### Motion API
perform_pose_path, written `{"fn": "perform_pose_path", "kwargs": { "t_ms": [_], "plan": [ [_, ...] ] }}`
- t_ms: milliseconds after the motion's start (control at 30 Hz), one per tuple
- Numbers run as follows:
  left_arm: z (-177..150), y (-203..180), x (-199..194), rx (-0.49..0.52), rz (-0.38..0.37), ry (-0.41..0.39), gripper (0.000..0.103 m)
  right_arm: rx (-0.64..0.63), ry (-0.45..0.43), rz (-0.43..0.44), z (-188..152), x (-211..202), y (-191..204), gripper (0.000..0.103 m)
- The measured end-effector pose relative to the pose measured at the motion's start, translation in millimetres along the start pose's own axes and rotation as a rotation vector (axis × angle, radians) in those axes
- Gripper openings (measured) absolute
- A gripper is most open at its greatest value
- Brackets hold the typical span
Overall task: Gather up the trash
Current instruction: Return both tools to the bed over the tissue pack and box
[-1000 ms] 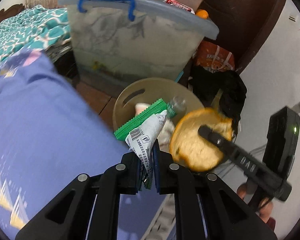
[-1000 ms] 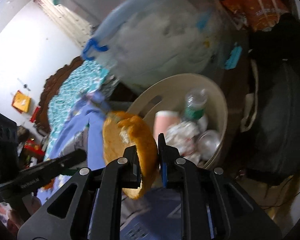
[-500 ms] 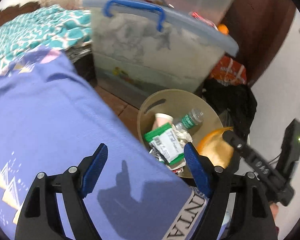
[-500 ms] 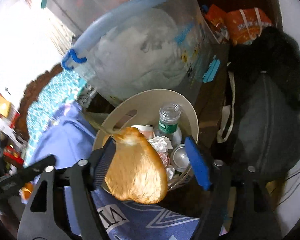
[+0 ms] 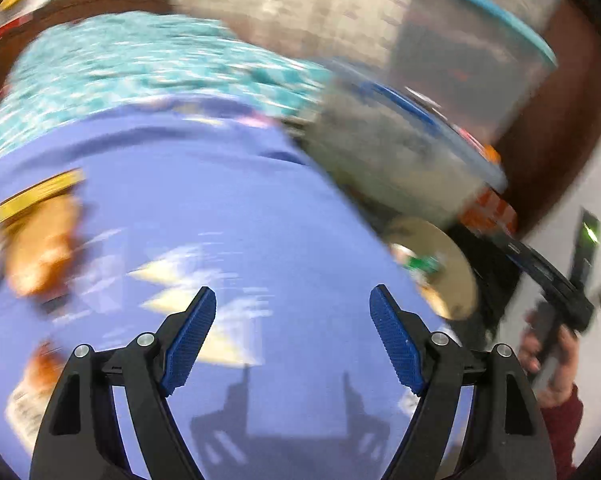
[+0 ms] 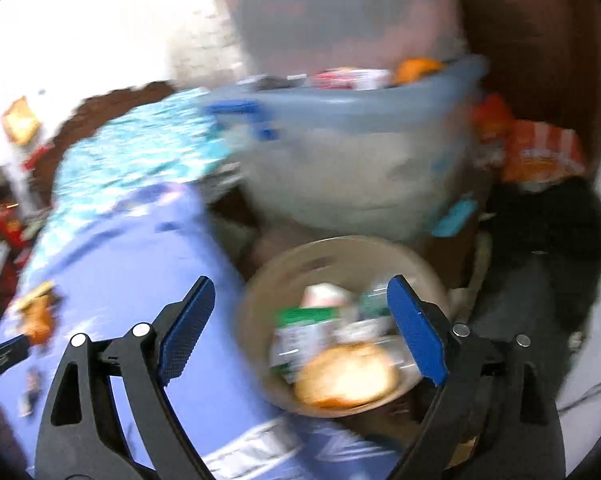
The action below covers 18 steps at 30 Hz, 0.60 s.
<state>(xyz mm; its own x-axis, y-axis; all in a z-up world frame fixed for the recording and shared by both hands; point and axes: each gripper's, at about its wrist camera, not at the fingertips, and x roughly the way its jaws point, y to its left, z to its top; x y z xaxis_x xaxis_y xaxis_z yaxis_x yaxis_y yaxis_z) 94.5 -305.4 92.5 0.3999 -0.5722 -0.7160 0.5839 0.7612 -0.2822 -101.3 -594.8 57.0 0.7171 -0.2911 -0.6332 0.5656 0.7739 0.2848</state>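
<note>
The view is motion-blurred. My left gripper [image 5: 292,304] is open and empty above the blue bed sheet [image 5: 228,208]. An orange peel piece with a yellow wrapper [image 5: 40,240] lies on the sheet to its left. The beige trash bin [image 5: 456,272] is off to the right. My right gripper [image 6: 300,288] hangs over the bin's rim [image 6: 340,246]; its jaws are opening and nothing is between the pads. In the bin lie an orange peel [image 6: 348,376], a green-and-white wrapper [image 6: 300,332] and a plastic bottle [image 6: 372,300].
A clear storage box with a blue handle [image 6: 340,152] stands behind the bin. A black bag [image 6: 540,248] and orange bags [image 6: 540,152] lie to the right. More small trash [image 6: 36,312] lies on the sheet, near a teal patterned blanket [image 5: 140,68]. A hand [image 5: 548,356] holds the right gripper.
Both grippers opened: the wrapper and the orange peel dropped into the bin. The left gripper swung left over the bed sheet. The right gripper rose above the bin.
</note>
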Motion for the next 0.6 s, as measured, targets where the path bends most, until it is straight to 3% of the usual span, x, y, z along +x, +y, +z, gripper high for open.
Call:
{"fn": "perform_pose_path", "kwargs": {
  "t_ms": [100,200,267,367,500,600],
  "plan": [
    [-6.4,69.0,-38.0,-0.138,0.103,-0.052,0.075,-0.032,0.065,0.16,-2.5,3.2,37.8,0.087],
    [-17.2,137.8,-76.2,-0.253,0.215,-0.087,0.074,-0.085,0.147,0.298,-10.5,12.1,89.4,0.08],
    [-23.8,176.0,-97.8,-0.308,0.275,-0.106,0.074,-0.136,0.205,0.374,-17.2,21.1,126.9,0.072],
    [-27.8,231.8,-122.6,-0.388,0.35,-0.116,0.074,-0.214,0.286,0.461,-27.4,36.9,187.8,0.068],
    [-14.4,270.5,-136.1,-0.358,0.435,-0.124,0.075,-0.32,0.335,0.504,-44.1,54.0,267.7,0.069],
    [0.8,285.0,-131.4,-0.259,0.501,-0.111,0.075,-0.398,0.36,0.538,-50.7,73.0,328.9,0.074]
  ]
}}
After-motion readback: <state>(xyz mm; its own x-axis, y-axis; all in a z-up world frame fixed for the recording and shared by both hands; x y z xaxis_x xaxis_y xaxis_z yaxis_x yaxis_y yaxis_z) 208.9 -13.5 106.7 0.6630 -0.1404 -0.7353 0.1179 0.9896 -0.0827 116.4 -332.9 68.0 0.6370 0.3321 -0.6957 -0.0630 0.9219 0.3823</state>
